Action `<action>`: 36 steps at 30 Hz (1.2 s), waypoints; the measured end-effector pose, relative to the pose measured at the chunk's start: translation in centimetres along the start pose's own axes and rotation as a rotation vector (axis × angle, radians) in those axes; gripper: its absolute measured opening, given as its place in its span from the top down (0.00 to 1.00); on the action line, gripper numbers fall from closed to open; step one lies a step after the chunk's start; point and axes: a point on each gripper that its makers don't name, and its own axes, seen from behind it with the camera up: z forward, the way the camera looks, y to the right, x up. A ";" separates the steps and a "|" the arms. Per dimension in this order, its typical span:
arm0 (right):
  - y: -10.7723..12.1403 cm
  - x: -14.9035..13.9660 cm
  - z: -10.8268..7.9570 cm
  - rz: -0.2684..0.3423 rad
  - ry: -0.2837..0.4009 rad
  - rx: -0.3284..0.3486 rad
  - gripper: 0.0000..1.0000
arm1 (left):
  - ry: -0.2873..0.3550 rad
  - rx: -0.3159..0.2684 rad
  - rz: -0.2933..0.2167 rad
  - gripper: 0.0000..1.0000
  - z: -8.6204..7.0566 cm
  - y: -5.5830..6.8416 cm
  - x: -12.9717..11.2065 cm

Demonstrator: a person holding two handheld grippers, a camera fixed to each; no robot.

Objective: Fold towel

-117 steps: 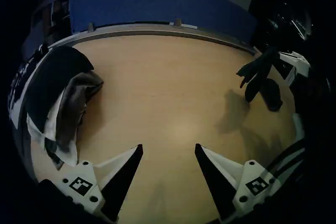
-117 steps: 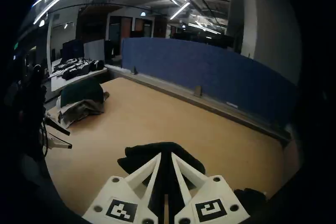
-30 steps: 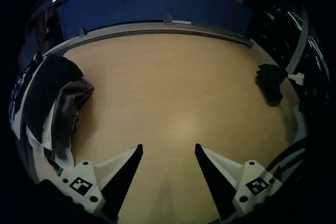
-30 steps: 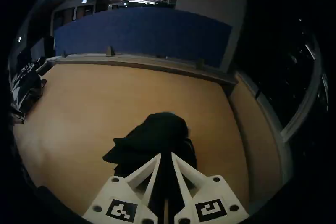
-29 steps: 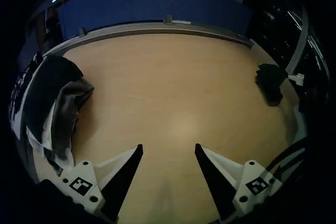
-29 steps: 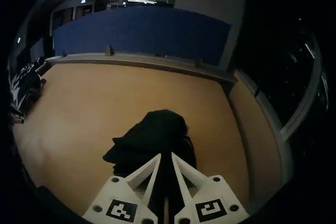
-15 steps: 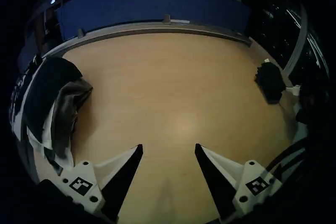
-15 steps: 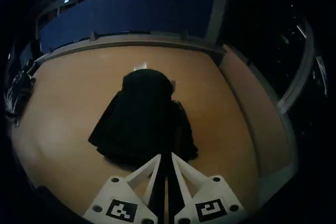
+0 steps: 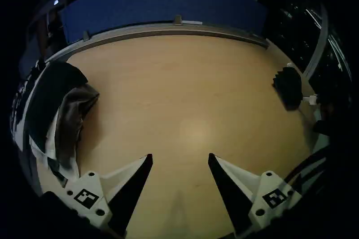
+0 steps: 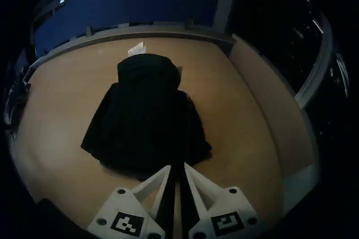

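Note:
A black towel (image 10: pixel 143 113) lies spread on the wooden table (image 10: pixel 233 118), bunched higher at its far end. My right gripper (image 10: pixel 177 166) is shut on the towel's near edge, with dark cloth showing in the narrow slit between its fingers. In the left gripper view the same black towel (image 9: pixel 288 87) sits small at the table's far right, with a white bit of the right gripper (image 9: pixel 310 99) beside it. My left gripper (image 9: pixel 179 156) hangs open over bare table (image 9: pixel 188 91), holding nothing.
A heap of dark, grey and white cloths (image 9: pixel 58 104) lies at the table's left edge. A blue partition (image 9: pixel 161 1) runs along the far edge. A small white item (image 10: pixel 137 49) lies just beyond the black towel.
The right gripper has come down and tipped over the black towel, which now lies flatter and longer on the table. The left gripper has stayed still and open.

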 end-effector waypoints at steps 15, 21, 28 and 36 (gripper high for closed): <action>0.7 2.0 -2.8 -0.005 0.084 -0.060 0.32 | 0.006 -0.007 -0.001 0.08 0.0 0.0 0.5; 1.3 2.4 -3.5 -0.020 0.094 -0.091 0.29 | 0.007 -0.009 0.000 0.08 0.0 -0.1 0.5; 1.7 2.0 -3.8 -0.006 0.080 -0.106 0.29 | 0.008 -0.007 -0.002 0.08 0.0 -0.3 0.5; 1.8 0.8 -3.9 0.001 0.055 -0.114 0.29 | 0.009 -0.006 -0.002 0.08 -0.1 -0.5 0.6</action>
